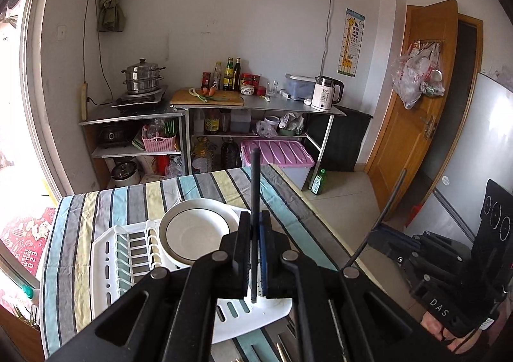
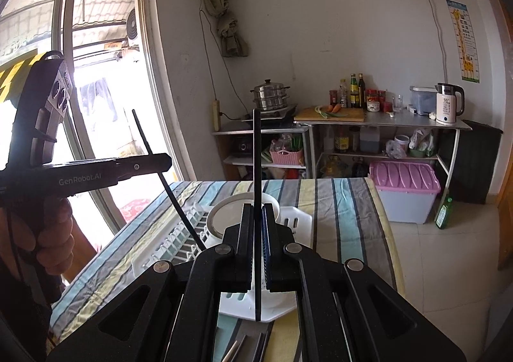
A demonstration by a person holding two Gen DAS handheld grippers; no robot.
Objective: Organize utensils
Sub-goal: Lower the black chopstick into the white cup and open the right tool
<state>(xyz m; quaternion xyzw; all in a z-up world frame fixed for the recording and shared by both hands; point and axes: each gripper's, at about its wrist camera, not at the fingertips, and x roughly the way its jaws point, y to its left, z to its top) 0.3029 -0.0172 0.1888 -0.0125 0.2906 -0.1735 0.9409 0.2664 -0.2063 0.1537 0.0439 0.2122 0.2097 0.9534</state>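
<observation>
My left gripper (image 1: 255,217) is shut on a black chopstick (image 1: 255,182) that stands upright between its pads, above a white dish rack (image 1: 109,253) holding a white plate (image 1: 198,230). My right gripper (image 2: 257,211) is shut on a second black chopstick (image 2: 257,153), also upright over the dish rack (image 2: 296,220) and the plate (image 2: 224,212). Each view shows the other gripper: the right gripper (image 1: 376,233) with its slanted chopstick (image 1: 384,211), and the left gripper (image 2: 168,162) with its slanted chopstick (image 2: 179,208). More utensils (image 2: 239,349) lie on the striped cloth (image 2: 346,217) below.
The table's right edge (image 1: 320,211) drops to a tiled floor with a green bottle (image 1: 319,181) and a pink-lidded bin (image 1: 277,153). Metal shelves (image 1: 256,105) with a steamer pot, bottles and a kettle line the far wall. A glass door (image 2: 105,73) is at the left.
</observation>
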